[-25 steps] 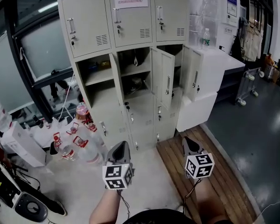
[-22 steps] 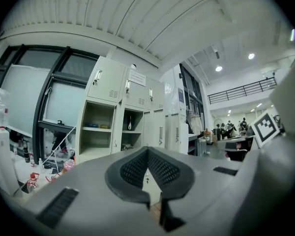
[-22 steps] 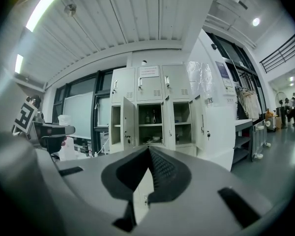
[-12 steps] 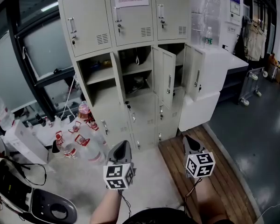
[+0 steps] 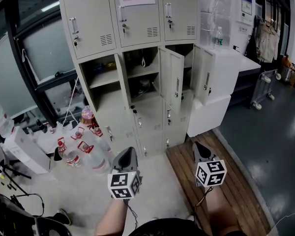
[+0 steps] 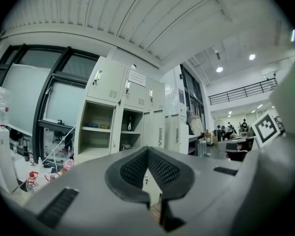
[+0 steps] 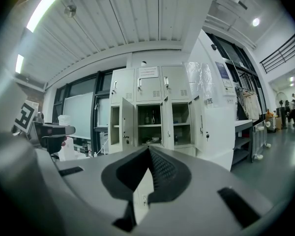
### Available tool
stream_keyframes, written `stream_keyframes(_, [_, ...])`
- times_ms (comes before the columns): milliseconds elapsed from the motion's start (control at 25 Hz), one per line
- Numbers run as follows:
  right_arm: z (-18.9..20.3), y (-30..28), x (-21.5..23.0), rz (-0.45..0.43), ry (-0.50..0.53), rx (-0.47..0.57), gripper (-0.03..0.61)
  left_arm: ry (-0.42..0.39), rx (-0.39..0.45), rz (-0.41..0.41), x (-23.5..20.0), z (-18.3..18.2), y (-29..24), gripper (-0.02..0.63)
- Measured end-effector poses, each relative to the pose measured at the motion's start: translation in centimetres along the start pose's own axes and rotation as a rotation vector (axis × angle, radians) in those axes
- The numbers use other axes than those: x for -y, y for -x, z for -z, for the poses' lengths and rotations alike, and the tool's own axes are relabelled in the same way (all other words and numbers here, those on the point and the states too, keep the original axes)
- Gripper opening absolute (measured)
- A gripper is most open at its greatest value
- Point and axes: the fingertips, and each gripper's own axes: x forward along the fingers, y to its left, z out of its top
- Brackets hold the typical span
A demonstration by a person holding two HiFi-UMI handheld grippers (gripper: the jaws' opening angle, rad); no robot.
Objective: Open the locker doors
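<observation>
A beige locker cabinet (image 5: 137,18) stands ahead, three columns wide. Its top row of doors (image 5: 91,26) is closed. The three middle-row doors are open: the left one (image 5: 122,90) edge-on, the middle one (image 5: 173,80) and the right one (image 5: 207,78) swung out to the right. The lower doors (image 5: 146,119) are closed. My left gripper (image 5: 129,152) and right gripper (image 5: 197,146) are held low, well short of the cabinet, both shut with nothing in them. The left gripper view shows its jaws (image 6: 147,151) closed, pointing at the lockers (image 6: 108,117). The right gripper's jaws (image 7: 148,149) are closed too.
Several water bottles (image 5: 83,149) stand on the floor left of the cabinet. A white desk (image 5: 231,68) with a bottle (image 5: 217,38) on it adjoins the cabinet's right side. A wooden platform (image 5: 226,186) lies under my right gripper. Black equipment (image 5: 14,220) sits at lower left.
Both grippers stay where they were, shut. The black item at lower left has slid down toward the picture's corner; the view shifted slightly.
</observation>
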Motion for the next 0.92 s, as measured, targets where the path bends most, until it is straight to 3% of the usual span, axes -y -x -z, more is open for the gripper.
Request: stream_keyframes(920, [-0.16,0.51,-0.67,0.005,0.016,0.002,0.000,-0.010,-0.001,0.013,-0.13,0.00,0.61,0.003])
